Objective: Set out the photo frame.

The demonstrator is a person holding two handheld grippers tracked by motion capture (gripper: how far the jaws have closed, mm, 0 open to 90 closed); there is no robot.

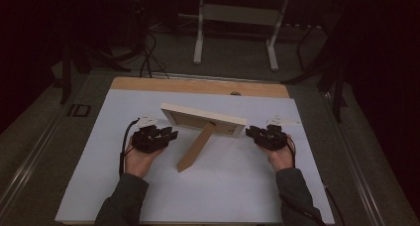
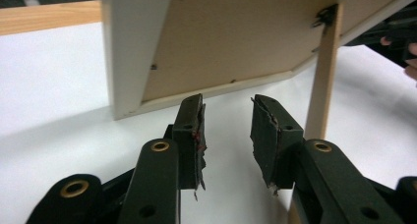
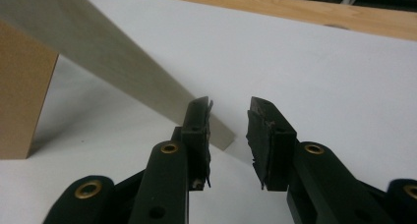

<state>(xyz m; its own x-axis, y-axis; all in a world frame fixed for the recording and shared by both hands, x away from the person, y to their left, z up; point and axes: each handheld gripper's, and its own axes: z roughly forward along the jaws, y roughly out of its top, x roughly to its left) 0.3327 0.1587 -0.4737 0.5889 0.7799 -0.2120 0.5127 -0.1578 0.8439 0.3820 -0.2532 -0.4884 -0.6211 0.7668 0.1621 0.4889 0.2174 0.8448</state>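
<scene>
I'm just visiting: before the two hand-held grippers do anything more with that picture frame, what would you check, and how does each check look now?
1. Picture frame stands on the white table, propped by its back leg: ok.
2. Left hand-held gripper jaws apart, nothing between them: ok.
3. Right hand-held gripper jaws apart, the frame's corner beside one jaw: ok.
4. Right jaw clear of that corner: cannot tell.
5. One gripper at each end of the frame: ok.

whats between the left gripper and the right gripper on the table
In the high view, the white-edged wooden picture frame, propped on its brown back stand, sits between the left gripper and the right gripper on the white table.
</scene>
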